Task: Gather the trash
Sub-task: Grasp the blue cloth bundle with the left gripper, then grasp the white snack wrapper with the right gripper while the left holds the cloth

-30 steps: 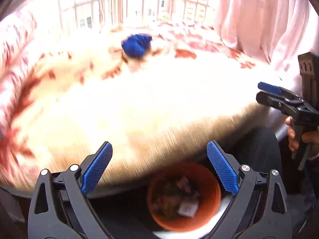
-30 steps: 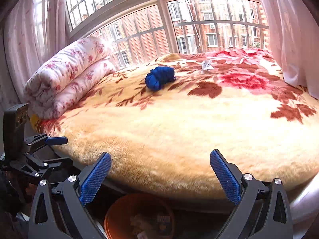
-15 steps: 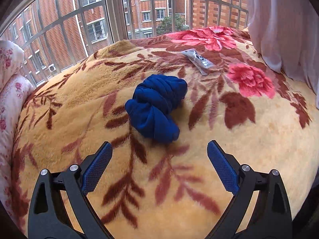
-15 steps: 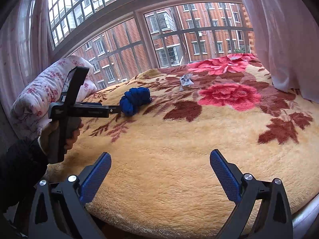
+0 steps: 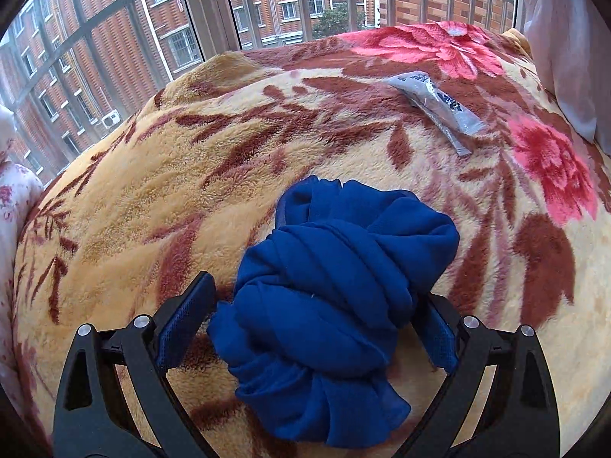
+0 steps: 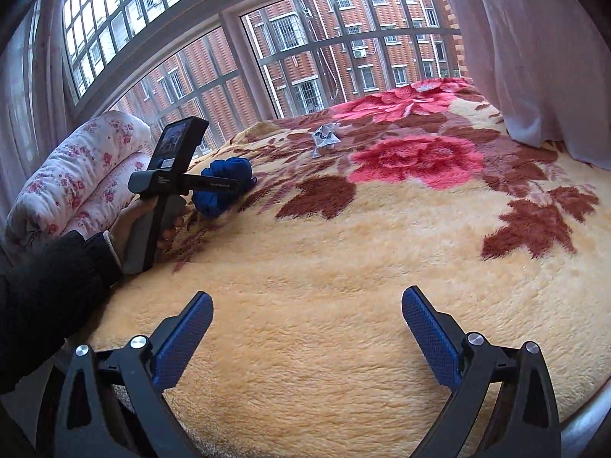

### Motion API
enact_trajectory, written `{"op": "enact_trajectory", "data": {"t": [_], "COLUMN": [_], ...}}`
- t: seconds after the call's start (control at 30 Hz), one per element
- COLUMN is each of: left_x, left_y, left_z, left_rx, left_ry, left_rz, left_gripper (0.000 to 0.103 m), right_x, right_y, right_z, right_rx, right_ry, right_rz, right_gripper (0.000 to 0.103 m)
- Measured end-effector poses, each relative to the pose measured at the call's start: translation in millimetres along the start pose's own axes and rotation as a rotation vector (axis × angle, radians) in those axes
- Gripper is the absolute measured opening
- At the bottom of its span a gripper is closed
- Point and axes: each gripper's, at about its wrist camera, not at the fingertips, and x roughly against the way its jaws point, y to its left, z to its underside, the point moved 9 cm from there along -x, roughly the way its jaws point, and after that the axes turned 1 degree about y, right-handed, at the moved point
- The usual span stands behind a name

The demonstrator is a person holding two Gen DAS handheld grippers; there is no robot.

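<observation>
— Where does your left hand-held gripper (image 5: pixel 311 328) stand?

— Low over the bed (image 5: pixel 133 206), its jaws spread wide on either side of the knotted blue cloth bundle (image 5: pixel 336 290). The near end of the bundle fills the gap between the blue pads. The right pad is partly hidden behind the fabric, so you cannot say for sure whether it touches; the left pad stands just clear of the cloth.

— And the trash?

— A grey foil wrapper (image 5: pixel 439 107) lies flat on the floral blanket, well beyond the bundle toward the window (image 5: pixel 191 19), beside the large red flower print. From your right wrist it shows as a small crumpled silver scrap (image 6: pixel 324 138) near the far edge of the bed.

— Your right side?

— Your right hand-held gripper (image 6: pixel 307 339) hovers over the near, plain cream part of the blanket, jaws wide and holding nothing. Ahead to its left, your left hand (image 6: pixel 141 221), in a dark sleeve (image 6: pixel 53 290), grips the other tool against the bundle, with a rolled floral quilt (image 6: pixel 76 175) behind it.
</observation>
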Motion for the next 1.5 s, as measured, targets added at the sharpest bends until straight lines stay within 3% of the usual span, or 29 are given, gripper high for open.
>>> {"op": "enact_trajectory", "data": {"t": [0.07, 0.1, 0.17, 0.3, 0.6, 0.77, 1.03, 1.3, 1.5], "left_x": [-1.1, -1.3, -0.7, 13.6, 87.9, 118.8, 95.6, 90.9, 88.4], "left_y": [0.3, -0.3, -5.9, -10.6, -0.4, 20.5, 38.6, 35.9, 36.0], "left_z": [-1.8, -1.6, 0.6, 4.5, 63.4, 103.3, 131.0, 138.0, 138.5], "left_rx": [0.007, 0.009, 0.004, -0.014, 0.206, 0.264, 0.315, 0.31, 0.31], "left_ry": [-0.026, -0.034, -0.031, -0.046, -0.027, -0.053, -0.024, -0.053, -0.057], "left_rz": [-0.014, -0.013, 0.013, -0.06, -0.027, -0.101, -0.117, -0.129, -0.122], "left_gripper": [0.091, 0.078, 0.064, 0.057, 0.056, 0.056, 0.056, 0.056, 0.056], "right_x": [-2.9, -3.9, -5.5, -5.9, -18.5, -45.3, -106.8, -195.6, -269.8], "right_y": [0.6, 1.4, 3.6, 10.6, 19.8, 18.5, 8.3, -6.7, -17.9], "right_z": [0.7, 1.1, 1.6, 1.3, -36.7, -70.0, -131.4, -197.6, -225.9], "right_rx": [0.0, -0.002, -0.003, 0.011, 0.074, 0.091, 0.042, 0.096, 0.071], "right_ry": [0.006, 0.008, 0.01, 0.011, 0.019, 0.041, 0.059, 0.067, 0.121], "right_rz": [0.0, -0.004, -0.01, -0.019, -0.049, -0.055, -0.041, 0.106, 0.184], "right_gripper": [0.098, 0.098, 0.098, 0.098, 0.098, 0.098, 0.098, 0.098, 0.098]}}
